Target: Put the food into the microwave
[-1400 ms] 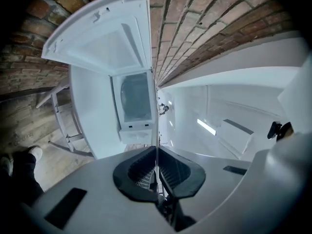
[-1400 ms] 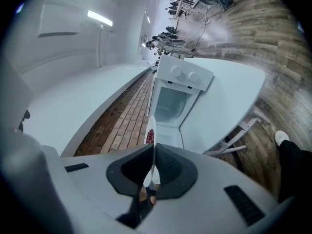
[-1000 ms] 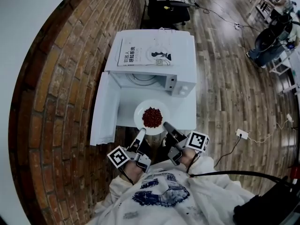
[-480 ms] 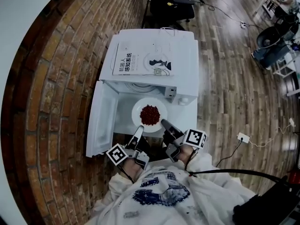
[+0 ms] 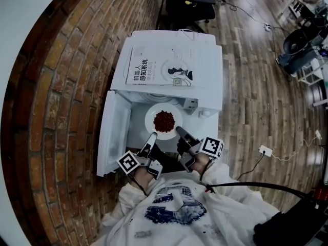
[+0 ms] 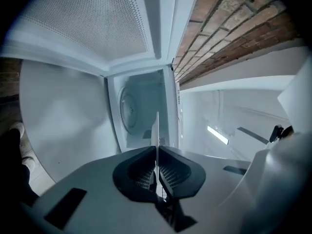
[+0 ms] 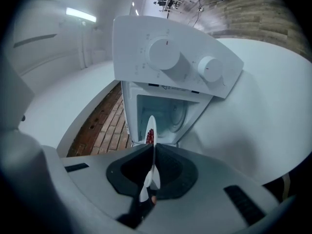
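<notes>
A white plate (image 5: 154, 116) heaped with red food (image 5: 164, 120) hangs level in front of the white microwave (image 5: 205, 70), its far rim at the mouth of the cavity. My left gripper (image 5: 152, 137) is shut on the plate's near-left rim, and my right gripper (image 5: 179, 131) is shut on its near-right rim. In the left gripper view the plate (image 6: 157, 126) shows edge-on between the shut jaws of the left gripper (image 6: 157, 152), with the turntable (image 6: 127, 106) beyond. In the right gripper view the right gripper (image 7: 152, 152) pinches the plate (image 7: 151, 123), and some food (image 7: 149, 137) shows beside it.
The microwave door (image 5: 114, 137) stands swung open to the left, next to the brick wall (image 5: 61, 86). A book (image 5: 159, 68) lies on the microwave's top. The control panel with two knobs (image 7: 165, 53) is right of the cavity. An office chair (image 5: 189, 4) stands beyond.
Both grippers have carried the plate forward, from over the table's front to the mouth of the microwave's cavity. Their hold on the rim is unchanged.
</notes>
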`<state>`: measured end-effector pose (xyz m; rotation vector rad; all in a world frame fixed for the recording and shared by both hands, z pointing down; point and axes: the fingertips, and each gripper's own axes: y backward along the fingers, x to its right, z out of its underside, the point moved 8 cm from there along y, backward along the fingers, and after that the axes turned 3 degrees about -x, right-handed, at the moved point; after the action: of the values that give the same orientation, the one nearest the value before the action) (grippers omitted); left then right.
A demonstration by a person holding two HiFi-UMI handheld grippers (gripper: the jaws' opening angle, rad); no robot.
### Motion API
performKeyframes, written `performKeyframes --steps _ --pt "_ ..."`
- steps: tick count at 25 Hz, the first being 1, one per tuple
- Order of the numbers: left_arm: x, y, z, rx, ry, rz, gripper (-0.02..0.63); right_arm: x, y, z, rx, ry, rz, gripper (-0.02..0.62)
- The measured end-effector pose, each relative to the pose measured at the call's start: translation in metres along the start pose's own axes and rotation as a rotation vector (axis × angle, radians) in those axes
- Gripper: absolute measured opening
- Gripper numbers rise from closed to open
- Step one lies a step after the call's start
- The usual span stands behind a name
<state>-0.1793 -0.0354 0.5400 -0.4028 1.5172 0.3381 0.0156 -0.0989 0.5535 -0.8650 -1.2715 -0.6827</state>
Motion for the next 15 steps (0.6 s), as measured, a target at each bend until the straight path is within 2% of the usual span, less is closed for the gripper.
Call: performKeyframes --steps 2,9,12,15 --pt "-0.006 -0.004 -0.008 -0.011 0.015 -0.003 0.023 0.005 -0.007 -0.003 0.01 0.017 0.021 0.023" --pt "-0.032 -0.027 -0.035 -0.064 0.009 -0.01 0.023 0.03 -0.033 -0.011 0.057 -0.029 0.024 0.023" --pt "-0.045 -0.035 -0.045 -0.064 0.031 -0.006 0.023 0.04 -0.045 -0.018 0.062 -0.02 0.04 0.023" --pt "-0.057 -0.042 -0.056 -0.064 0.02 -0.015 0.023 0.048 -0.058 -0.023 0.067 -0.023 0.042 0.023"
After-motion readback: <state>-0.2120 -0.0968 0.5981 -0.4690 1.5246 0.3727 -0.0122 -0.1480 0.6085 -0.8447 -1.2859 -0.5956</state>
